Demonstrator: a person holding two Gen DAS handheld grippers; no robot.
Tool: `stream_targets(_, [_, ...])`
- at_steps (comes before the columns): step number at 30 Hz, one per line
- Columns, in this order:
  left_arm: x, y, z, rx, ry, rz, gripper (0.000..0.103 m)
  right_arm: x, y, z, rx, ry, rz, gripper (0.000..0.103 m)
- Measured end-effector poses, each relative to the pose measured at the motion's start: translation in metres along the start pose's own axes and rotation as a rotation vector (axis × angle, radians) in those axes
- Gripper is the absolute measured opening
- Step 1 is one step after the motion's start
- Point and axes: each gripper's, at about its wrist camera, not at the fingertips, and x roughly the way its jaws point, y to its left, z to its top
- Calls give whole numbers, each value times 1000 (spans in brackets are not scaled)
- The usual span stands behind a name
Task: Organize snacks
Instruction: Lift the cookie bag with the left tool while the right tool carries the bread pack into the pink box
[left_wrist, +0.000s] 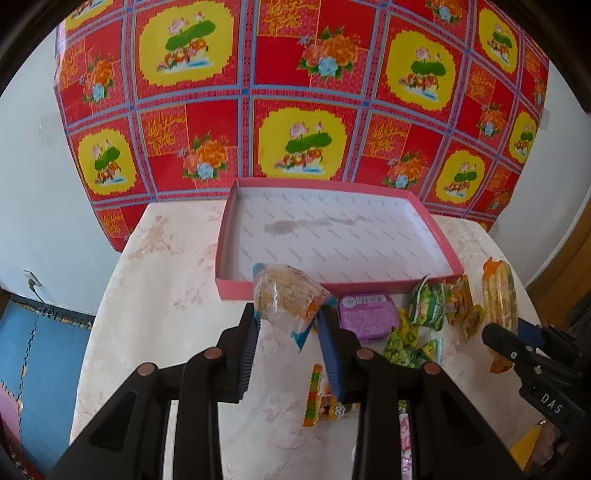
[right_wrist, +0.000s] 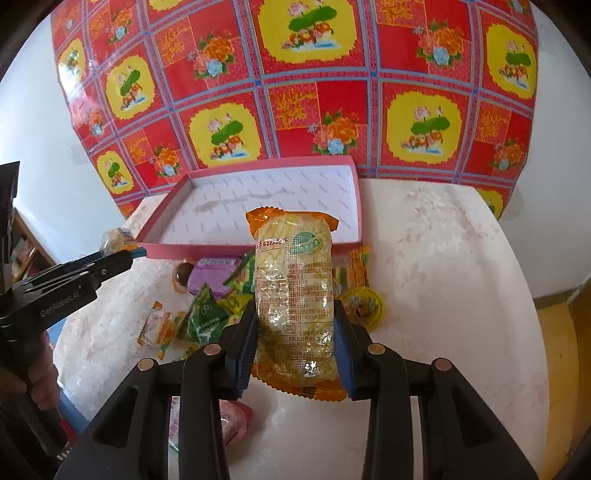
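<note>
The long orange-ended snack pack (right_wrist: 295, 295) is pinched across its middle by the right gripper (right_wrist: 295, 332), lengthwise along the jaws and clear of the table. A smaller blue-edged clear snack packet (left_wrist: 284, 299) is pinched by its lower end between the pads of the left gripper (left_wrist: 288, 325), also lifted. Both are held just short of the near wall of the pink tray (left_wrist: 439, 236), which sits at the far edge of the table (left_wrist: 166, 277), against the red floral cloth (left_wrist: 295, 92).

Nothing is seen inside the tray except a faint stain on its patterned floor. The task is judged barely begun: no snack has yet been placed.

Left on the table near the tray's near wall are a purple tub (left_wrist: 369, 314), green sachets (left_wrist: 428, 306), small yellow-orange cups (right_wrist: 362, 302), a gummy packet (left_wrist: 317, 391) and a pink wrapper (right_wrist: 229, 424).

Both grippers are pitched steeply downward, side by side, aimed toward the tray. A hand (right_wrist: 37, 373) is seen on the left gripper's handle.
</note>
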Motion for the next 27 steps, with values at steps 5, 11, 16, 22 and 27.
stream_targets(5, [-6,-3,9,6,-18,1,34,-4,0,9,-5,-5,16,38])
stream_targets(11, [-8,-7,23,12,-25,2,34,-8,-3,26,-7,-6,36,38])
stream_targets(16, [-9,-8,38,5,-36,-10,34,-14,-4,45,-33,-25,30,38])
stream_targets(22, [-10,-11,60,16,-63,-3,34,-15,-7,68,-36,-22,59,38])
stream_targets(27, [-7,-12,78,18,-70,1,34,-7,-9,86,-38,-16,55,38])
